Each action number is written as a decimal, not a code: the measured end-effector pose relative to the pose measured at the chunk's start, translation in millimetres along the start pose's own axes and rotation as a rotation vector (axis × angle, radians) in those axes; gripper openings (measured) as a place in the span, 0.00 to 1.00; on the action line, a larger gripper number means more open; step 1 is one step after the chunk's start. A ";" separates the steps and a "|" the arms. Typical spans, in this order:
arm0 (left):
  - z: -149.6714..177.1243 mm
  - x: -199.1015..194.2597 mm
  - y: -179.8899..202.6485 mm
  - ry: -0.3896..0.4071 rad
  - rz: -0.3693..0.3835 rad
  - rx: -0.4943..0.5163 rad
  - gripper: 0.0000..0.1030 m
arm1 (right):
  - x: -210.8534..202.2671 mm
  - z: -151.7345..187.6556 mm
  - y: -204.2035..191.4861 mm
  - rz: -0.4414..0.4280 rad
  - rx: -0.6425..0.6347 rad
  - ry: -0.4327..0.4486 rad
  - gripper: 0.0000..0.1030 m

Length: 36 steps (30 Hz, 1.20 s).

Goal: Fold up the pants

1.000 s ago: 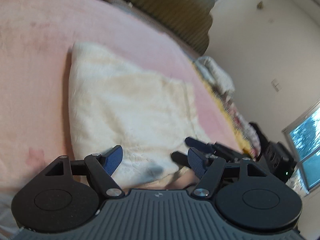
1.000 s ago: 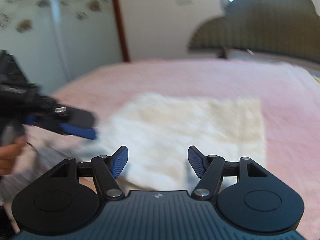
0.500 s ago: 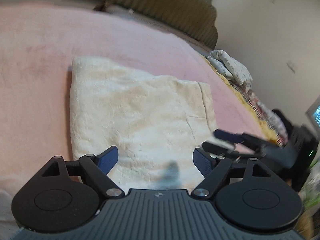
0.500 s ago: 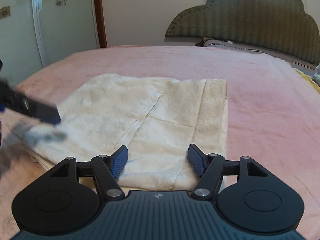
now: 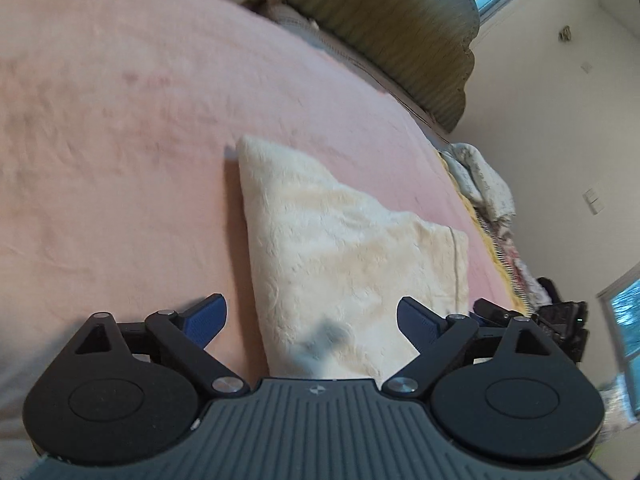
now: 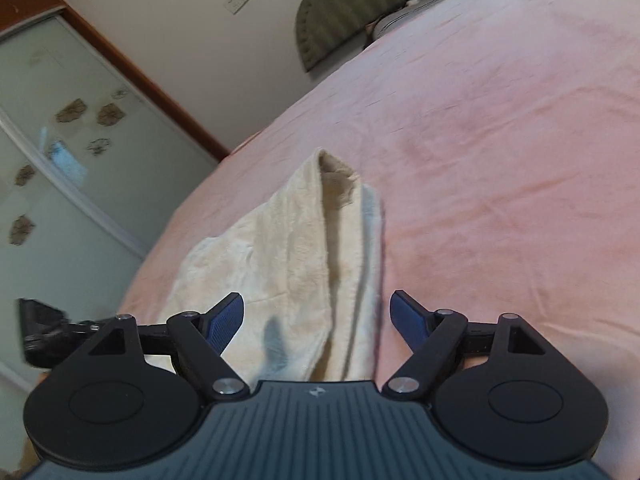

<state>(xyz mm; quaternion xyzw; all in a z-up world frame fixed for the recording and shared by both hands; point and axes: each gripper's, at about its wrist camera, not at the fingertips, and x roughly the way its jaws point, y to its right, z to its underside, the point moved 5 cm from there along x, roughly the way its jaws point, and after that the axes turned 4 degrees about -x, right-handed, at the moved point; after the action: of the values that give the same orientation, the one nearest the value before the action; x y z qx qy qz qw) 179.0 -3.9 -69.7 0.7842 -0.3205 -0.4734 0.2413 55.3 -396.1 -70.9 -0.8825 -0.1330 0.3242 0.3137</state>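
Observation:
The cream fleece pants (image 5: pixel 340 264) lie folded into a flat rectangle on the pink bed cover (image 5: pixel 120 128). My left gripper (image 5: pixel 312 316) is open and empty, over the near edge of the fold. In the right wrist view the pants (image 6: pixel 296 248) lie the same way, with the layered end pointing away. My right gripper (image 6: pixel 316 316) is open and empty above their near end. The right gripper shows at the right edge of the left wrist view (image 5: pixel 520 320), and the left gripper at the left edge of the right wrist view (image 6: pixel 44 332).
A padded olive headboard (image 5: pixel 380 20) runs along the far end of the bed. Crumpled bedding (image 5: pixel 480 176) lies at the right side of the bed. A sliding wardrobe door (image 6: pixel 52 152) stands to the left of the bed. Windows and pale walls are behind.
Both grippers have tilted and pulled back from the folded pants. The jaws stay open. The pants have not moved.

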 end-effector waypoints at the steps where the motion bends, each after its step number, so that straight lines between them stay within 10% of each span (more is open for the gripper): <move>1: -0.3 5.7 -1.7 -0.021 0.026 -0.014 0.88 | 4.3 -1.3 -2.0 -0.037 -0.004 -0.017 0.79; 10: -4.1 43.2 15.9 -0.021 0.073 -0.027 0.78 | 34.4 -16.5 -6.1 -0.099 0.008 -0.059 0.77; 12: 2.0 43.2 20.0 0.016 0.005 0.025 0.53 | 37.4 -14.0 -10.5 -0.032 -0.035 -0.060 0.46; 18: 10.5 31.3 27.9 0.113 -0.077 0.116 0.15 | 27.7 -6.9 -31.4 0.054 -0.120 -0.015 0.21; 26: 3.8 -9.8 53.9 0.270 -0.144 0.276 0.10 | 17.5 -23.8 -110.5 0.087 -0.331 0.066 0.18; 36: -89.6 -48.1 20.5 0.379 -0.323 0.331 0.11 | 103.7 -80.2 -168.1 -0.023 -0.406 0.099 0.18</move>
<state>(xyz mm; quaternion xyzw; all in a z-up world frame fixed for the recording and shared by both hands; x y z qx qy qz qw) 237.2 24.2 11.6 0.9281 -0.2136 -0.2924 0.0873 180.9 -259.1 33.5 -0.9409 -0.1900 0.2433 0.1392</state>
